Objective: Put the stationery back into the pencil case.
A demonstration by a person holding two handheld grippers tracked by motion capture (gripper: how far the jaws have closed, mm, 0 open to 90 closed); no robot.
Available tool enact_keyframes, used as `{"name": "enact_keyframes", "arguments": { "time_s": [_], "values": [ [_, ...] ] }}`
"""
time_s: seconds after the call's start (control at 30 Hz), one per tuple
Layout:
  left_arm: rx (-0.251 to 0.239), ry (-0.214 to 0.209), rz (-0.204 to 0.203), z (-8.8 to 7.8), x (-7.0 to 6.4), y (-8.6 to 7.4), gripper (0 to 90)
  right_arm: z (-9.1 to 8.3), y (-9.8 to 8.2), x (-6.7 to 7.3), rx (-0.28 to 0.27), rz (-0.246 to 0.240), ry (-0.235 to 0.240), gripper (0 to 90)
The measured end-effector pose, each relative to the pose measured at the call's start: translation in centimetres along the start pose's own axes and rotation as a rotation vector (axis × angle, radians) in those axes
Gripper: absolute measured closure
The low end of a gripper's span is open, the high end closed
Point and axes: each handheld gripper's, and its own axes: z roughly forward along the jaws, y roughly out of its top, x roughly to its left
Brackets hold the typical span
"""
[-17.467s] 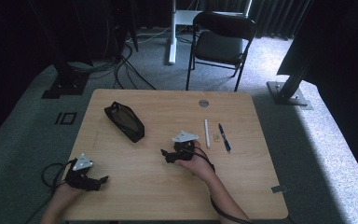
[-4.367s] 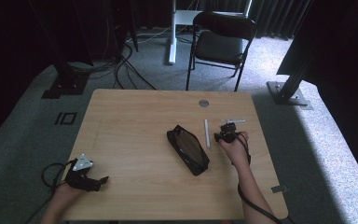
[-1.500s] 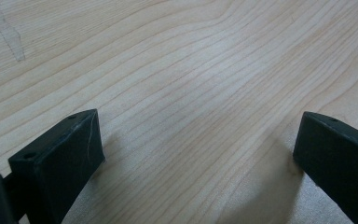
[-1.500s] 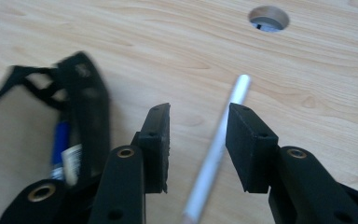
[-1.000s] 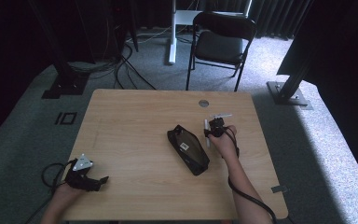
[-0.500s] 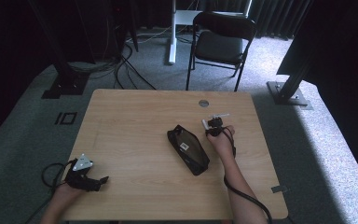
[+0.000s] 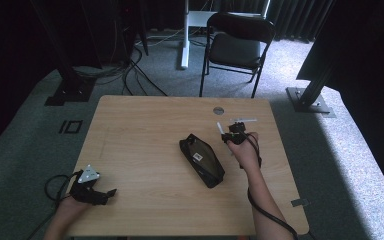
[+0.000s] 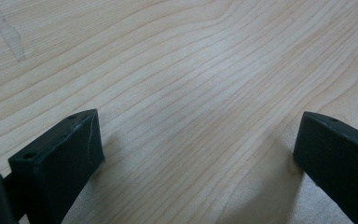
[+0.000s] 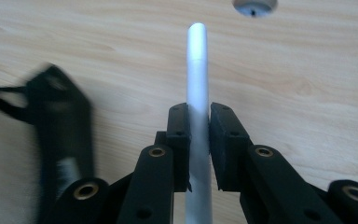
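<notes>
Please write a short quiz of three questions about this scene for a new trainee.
1. True or false: the right hand-held gripper is shut on the white pen.
2. What lies on the table beside the right hand? A: black pencil case; B: red cup; C: book.
3. Fill in: the jaws of the left hand-held gripper stand ____.

Key: 1 true; 2 A; 3 open.

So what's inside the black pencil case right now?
Hard to tell. In the high view the pencil case lies open on the table, showing a dark interior and a small white label; any contents are hidden. A white pen is clamped in the right tongs, outside it.
</notes>
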Motion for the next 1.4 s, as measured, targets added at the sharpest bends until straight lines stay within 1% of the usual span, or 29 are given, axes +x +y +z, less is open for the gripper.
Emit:
{"name": "enact_keyframes", "arguments": {
  "time_s": [0.07,0.1,0.13,0.2,0.23,0.3,0.33,0.37,0.4,0.47,0.5,0.53,0.57,0.6,0.63,0.7,0.9,0.93,1.07,1.13,1.27,1.3,1.37,1.4],
  "values": [
    [0.0,0.0,0.0,0.0,0.0,0.0,1.6,-0.8,0.3,0.5,-0.007,-0.004,0.033,78.5],
    [0.0,0.0,0.0,0.0,0.0,0.0,1.6,-1.3,0.4,0.9,-0.021,-0.006,0.047,78.5],
    [0.0,0.0,0.0,0.0,0.0,0.0,1.6,-1.6,0.5,1.1,-0.025,-0.015,0.051,78.5],
    [0.0,0.0,0.0,0.0,0.0,0.0,1.6,-2.4,0.9,1.9,-0.049,-0.02,0.082,78.6],
    [0.0,0.0,0.0,0.0,0.0,0.0,1.6,-2.7,1.0,2.1,-0.054,-0.026,0.086,78.5],
    [0.0,0.0,0.0,0.0,0.0,0.0,1.6,-3.2,1.2,2.9,-0.066,-0.033,0.111,78.6],
    [0.0,0.0,0.0,0.0,0.0,0.0,1.6,-3.4,1.2,3.3,-0.071,-0.046,0.114,78.6],
    [0.0,0.0,0.0,0.0,0.0,0.0,1.6,-3.5,1.2,3.7,-0.071,-0.056,0.122,78.6],
    [0.0,0.0,0.0,0.0,0.0,0.0,1.6,-3.7,1.2,4.1,-0.076,-0.055,0.139,78.6],
    [0.0,0.0,0.0,0.0,0.0,0.0,1.6,-3.8,1.2,4.9,-0.078,-0.077,0.147,78.5],
    [0.0,0.0,0.0,0.0,0.0,0.0,1.6,-3.8,1.2,5.2,-0.078,-0.081,0.158,78.5],
    [0.0,0.0,0.0,0.0,0.0,0.0,1.6,-3.8,1.1,5.6,-0.078,-0.083,0.167,78.5],
    [0.0,0.0,0.0,0.0,0.0,0.0,1.6,-3.8,1.1,5.6,-0.078,-0.083,0.167,78.5],
    [0.0,0.0,0.0,0.0,0.0,0.0,1.6,-3.7,0.9,6.6,-0.064,-0.103,0.186,78.5],
    [0.0,0.0,0.0,0.0,0.0,0.0,1.6,-3.5,0.7,6.8,-0.063,-0.111,0.189,78.6],
    [0.0,0.0,0.0,0.0,0.0,0.0,1.6,-3.3,0.4,7.3,-0.043,-0.12,0.199,78.5],
    [0.0,0.0,0.0,0.0,0.0,0.0,1.6,-2.3,-0.7,8.2,0.006,-0.15,0.205,78.5],
    [0.0,0.0,0.0,0.0,0.0,0.0,1.6,-2.3,-0.7,8.2,0.006,-0.15,0.205,78.5],
    [0.0,0.0,0.0,0.0,0.0,0.0,1.6,-1.7,-1.5,8.7,0.04,-0.14,0.204,78.5],
    [0.0,0.0,0.0,0.0,0.0,0.0,1.6,-1.4,-1.8,8.9,0.058,-0.155,0.198,78.5],
    [0.0,0.0,0.0,0.0,0.0,0.0,1.6,-1.1,-2.1,9.0,0.07,-0.16,0.183,78.5],
    [0.0,0.0,0.0,0.0,0.0,0.0,1.6,-1.1,-2.2,9.0,0.075,-0.169,0.178,78.5],
    [0.0,0.0,0.0,0.0,0.0,0.0,1.6,-1.1,-2.3,9.1,0.074,-0.17,0.171,78.5],
    [0.0,0.0,0.0,0.0,0.0,0.0,1.6,-1.0,-2.4,9.2,0.084,-0.177,0.164,78.5]
  ]
}}
